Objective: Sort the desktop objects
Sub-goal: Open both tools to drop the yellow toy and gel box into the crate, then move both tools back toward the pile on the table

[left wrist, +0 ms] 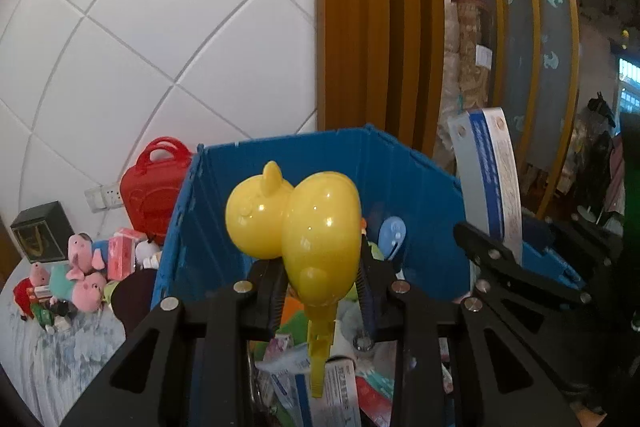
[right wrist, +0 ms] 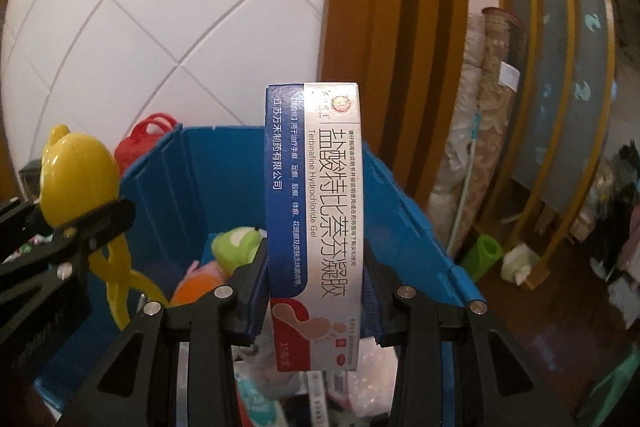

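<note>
The left claw was clamped on a glossy yellow plastic bear-shaped clamp toy; the right claw gripped an upright blue-and-white cardboard medicine box above the blue plastic crate.

Both tongs hang side by side above the open blue bin, each full: the left tongs clamp a yellow snowball mould, the right tongs a tall medicine box standing upright. The bin floor is crowded with toys and packets, leaving little bare room. The bin's far walls rise behind. Left of the bin, plush pigs and a red case crowd the counter; nearer counter lies open.
</note>
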Demonstrator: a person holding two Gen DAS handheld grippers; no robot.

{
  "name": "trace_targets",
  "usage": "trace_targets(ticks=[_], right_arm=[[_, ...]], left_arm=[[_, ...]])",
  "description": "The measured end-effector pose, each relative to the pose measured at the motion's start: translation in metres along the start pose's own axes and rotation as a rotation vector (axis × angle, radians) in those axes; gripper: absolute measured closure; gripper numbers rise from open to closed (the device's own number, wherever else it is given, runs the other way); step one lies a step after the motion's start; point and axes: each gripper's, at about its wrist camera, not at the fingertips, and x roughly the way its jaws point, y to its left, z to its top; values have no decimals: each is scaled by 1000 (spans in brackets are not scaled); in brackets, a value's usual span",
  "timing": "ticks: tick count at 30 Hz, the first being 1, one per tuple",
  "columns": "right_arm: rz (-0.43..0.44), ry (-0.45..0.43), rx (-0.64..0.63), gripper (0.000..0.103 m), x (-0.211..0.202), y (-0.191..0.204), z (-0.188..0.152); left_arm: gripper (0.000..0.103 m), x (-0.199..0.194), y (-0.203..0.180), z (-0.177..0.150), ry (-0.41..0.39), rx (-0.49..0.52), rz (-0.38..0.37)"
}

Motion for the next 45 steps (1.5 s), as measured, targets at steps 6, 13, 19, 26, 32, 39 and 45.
trace_targets(ticks=[6,13,19,26,32,39,45], right_arm=[[-5,22,-44,64,10,5,-5],[-8,108,-80,64,25,5,-18],[-6,159,-63,52,33,-10,-30],[-22,145,-16,0,22,-30,-35],[-19,117,-26,0,6,-27,-38],[-1,72,-23,0,-20,-15,-33],[36,4,-47,0,-42,17,-18]], left_arm=[[73,4,-4,-11,46,0,29],[73,12,0,-22,106,-1,41],[43,22,-4,-31,183,7,23],[24,19,-1,-40,204,3,34],[23,0,7,-40,155,-14,14],[10,-37,31,-32,37,-40,49],[10,-59,67,-32,-8,-70,89]])
